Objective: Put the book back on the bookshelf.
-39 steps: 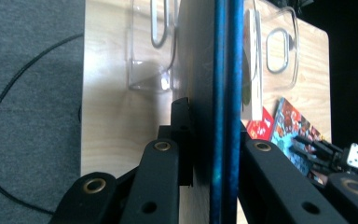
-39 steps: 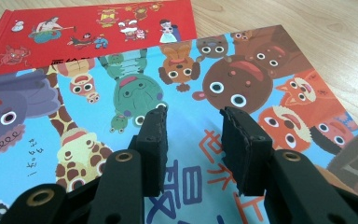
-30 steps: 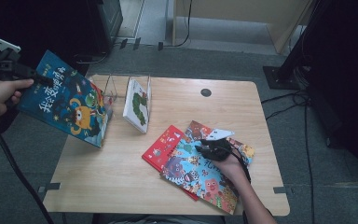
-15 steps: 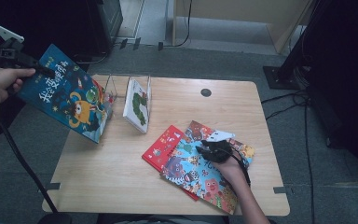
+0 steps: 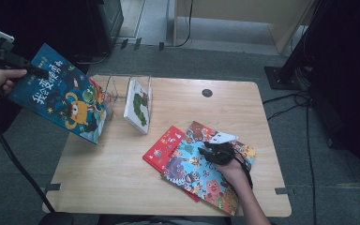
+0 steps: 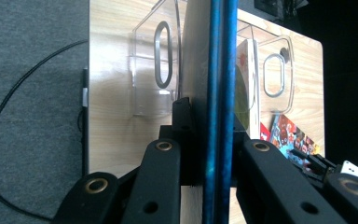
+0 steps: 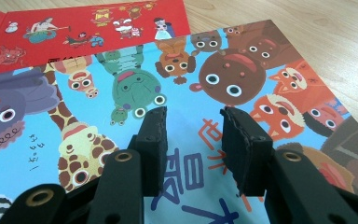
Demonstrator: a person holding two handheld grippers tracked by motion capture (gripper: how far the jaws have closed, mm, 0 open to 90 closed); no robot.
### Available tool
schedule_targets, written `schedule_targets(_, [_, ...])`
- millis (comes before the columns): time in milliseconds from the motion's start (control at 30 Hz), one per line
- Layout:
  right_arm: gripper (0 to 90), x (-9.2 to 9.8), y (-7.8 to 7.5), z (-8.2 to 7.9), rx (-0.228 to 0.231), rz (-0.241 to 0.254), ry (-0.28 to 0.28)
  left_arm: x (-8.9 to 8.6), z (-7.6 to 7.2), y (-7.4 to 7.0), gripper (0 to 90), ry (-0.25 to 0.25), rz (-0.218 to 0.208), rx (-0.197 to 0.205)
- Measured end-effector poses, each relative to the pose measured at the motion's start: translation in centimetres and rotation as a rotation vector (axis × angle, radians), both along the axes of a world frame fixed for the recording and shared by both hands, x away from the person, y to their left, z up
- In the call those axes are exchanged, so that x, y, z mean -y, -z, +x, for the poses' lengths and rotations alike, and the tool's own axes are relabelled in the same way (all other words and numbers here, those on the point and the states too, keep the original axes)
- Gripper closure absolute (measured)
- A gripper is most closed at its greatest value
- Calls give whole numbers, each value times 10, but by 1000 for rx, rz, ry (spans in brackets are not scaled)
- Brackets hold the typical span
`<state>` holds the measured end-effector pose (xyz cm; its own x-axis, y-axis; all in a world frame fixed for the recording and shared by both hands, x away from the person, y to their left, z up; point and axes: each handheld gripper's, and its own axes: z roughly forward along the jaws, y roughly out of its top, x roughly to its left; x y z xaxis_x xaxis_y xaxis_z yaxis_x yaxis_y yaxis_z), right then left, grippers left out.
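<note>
The left gripper (image 5: 26, 69) is clamping the blue book (image 5: 63, 98) at ten o'clock, now raised slightly higher off the table (image 5: 122, 173), probably heading for the clear rack (image 5: 115, 91). The right gripper (image 5: 211, 152), jaws half-open and empty, is resting on the animal book (image 5: 194, 176) at five o'clock.

Your left gripper (image 5: 33, 70) and right gripper (image 5: 206, 151) are black, jaws with brass-ringed pivots and ribbed pads, white plates on top, black cables, bare forearms.
</note>
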<state>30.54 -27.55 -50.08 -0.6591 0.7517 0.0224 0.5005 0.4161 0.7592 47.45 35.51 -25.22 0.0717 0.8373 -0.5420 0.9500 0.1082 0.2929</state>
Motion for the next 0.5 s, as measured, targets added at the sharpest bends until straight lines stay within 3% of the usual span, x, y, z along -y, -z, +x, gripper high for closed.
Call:
schedule_targets(167, [606, 1, 0, 0, -1, 2, -5, -1, -4, -4, 819, -16, -8, 7])
schedule_targets(500, [615, -1, -1, 4, -5, -4, -21, 12, 0, -11, 812, -34, 18, 17])
